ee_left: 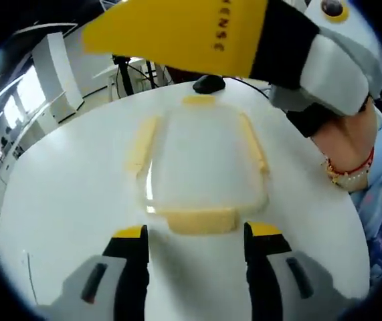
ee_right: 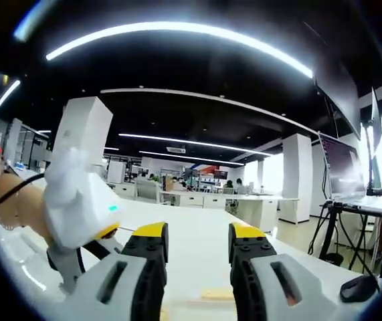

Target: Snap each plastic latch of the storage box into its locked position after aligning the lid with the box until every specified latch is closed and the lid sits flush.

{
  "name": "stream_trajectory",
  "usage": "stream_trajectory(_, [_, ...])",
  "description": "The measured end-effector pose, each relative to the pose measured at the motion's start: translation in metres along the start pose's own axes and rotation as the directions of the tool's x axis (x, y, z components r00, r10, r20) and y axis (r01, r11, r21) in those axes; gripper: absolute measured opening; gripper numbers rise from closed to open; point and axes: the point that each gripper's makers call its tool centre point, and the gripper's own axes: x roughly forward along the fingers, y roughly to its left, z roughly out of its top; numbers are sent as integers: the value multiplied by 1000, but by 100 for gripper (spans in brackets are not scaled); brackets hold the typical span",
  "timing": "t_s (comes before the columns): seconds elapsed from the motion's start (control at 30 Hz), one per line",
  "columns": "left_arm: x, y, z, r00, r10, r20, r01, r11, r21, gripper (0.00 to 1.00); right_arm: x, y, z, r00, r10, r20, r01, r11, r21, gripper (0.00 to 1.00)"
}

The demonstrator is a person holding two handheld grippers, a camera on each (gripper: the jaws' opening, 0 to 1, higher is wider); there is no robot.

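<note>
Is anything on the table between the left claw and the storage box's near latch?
Nothing visible: bare white table lies between the open left claw and the near latch of the storage box.

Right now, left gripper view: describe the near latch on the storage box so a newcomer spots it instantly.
On the round white table sits a clear storage box edged with pale yellow latches. The near latch is the wide yellow bar on the side facing the left gripper, just beyond its open jaws; the side latches are long, thin strips.
</note>
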Motion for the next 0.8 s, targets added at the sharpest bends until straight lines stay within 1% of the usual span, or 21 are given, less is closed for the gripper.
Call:
stream_trajectory(0.1, [1,-7,2,999,-34,-15,34,999,12,49,-1,-2,1,1000,0,-2,0,1000,8,35])
stream_trajectory(0.17, [1,-8,4,999,-46,-18,47,999,23,47,-3,-2,1,1000,3,-4,-3,1000,9,35])
stream_trajectory(0.2, [2,-14,2,998,-51,-21,52,998,27,46,-5,-1,0,1000,4,-3,-4,1000,8,35])
stream_trajectory(0.27, [2,-18,1,998,-54,-25,55,998,35,47,-7,1,0,1000,8,-4,-8,1000,4,35])
stream_trajectory(0.4, [4,-24,-4,998,-52,-36,53,999,12,48,-14,6,-7,1000,11,-23,-11,1000,-8,35])
stream_trajectory(0.5, [5,-29,-6,998,-54,-35,54,999,-6,47,-18,8,-11,999,13,-33,-14,1000,-9,35])
stream_trajectory(0.7, [10,-37,-6,998,-56,-28,56,998,-4,47,-23,11,-14,999,21,-39,-21,1000,-11,35])
stream_trajectory(0.77, [10,-38,-7,998,-50,-27,50,999,-12,44,-24,13,-16,999,26,-45,-26,1000,-13,35])
stream_trajectory(0.8, [11,-38,-7,999,-46,-26,46,999,-17,41,-25,14,-16,998,29,-47,-29,999,-13,35])
